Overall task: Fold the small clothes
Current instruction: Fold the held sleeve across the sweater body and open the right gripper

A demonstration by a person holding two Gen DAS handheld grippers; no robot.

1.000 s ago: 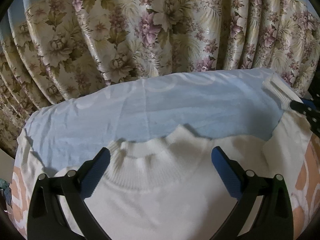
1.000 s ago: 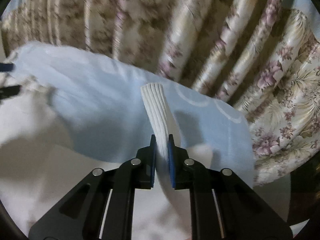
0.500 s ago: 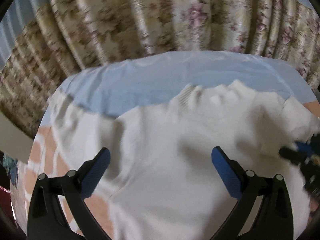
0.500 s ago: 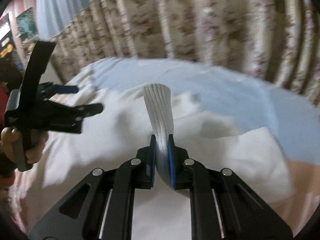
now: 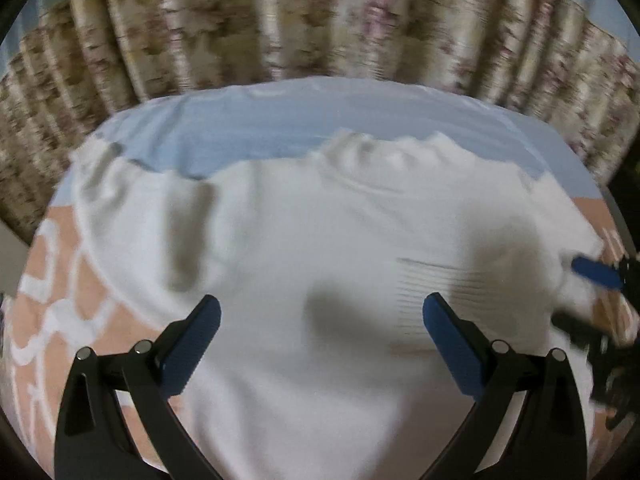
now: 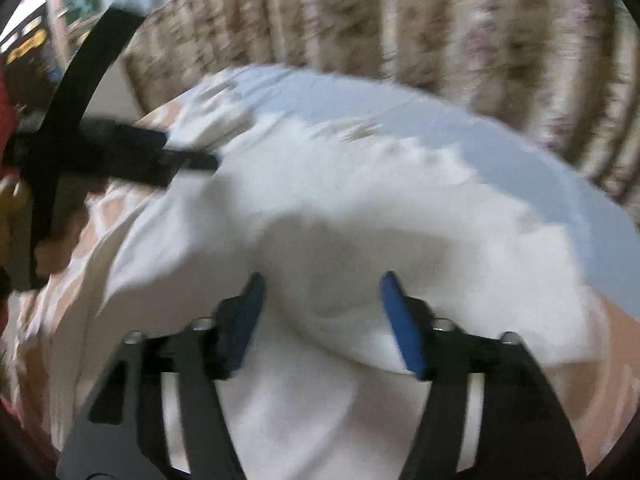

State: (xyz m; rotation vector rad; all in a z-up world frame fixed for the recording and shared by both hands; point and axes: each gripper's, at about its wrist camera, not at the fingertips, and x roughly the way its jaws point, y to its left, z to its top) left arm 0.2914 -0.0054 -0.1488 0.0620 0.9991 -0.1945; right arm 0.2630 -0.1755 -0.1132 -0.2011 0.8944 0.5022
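the white knitted sweater [image 5: 320, 240] lies spread flat on the pale blue and peach patterned bedsheet [image 5: 280, 120], its ribbed collar [image 5: 384, 152] pointing away from me toward the floral pleated curtain [image 5: 320, 20]. one ribbed sleeve cuff [image 5: 428, 284] lies folded over the body of the sweater. my left gripper [image 5: 320, 320] hovers over the chest with its jaws wide apart, holding nothing. my right gripper [image 6: 320, 308] has its jaws parted too, empty, over a raised fold of the sweater; both views are blurred.

White knit sweater [image 5: 320, 240] with ribbed cuff; smooth cloth sheet [image 5: 280, 128]; glossy curtain [image 5: 320, 20].
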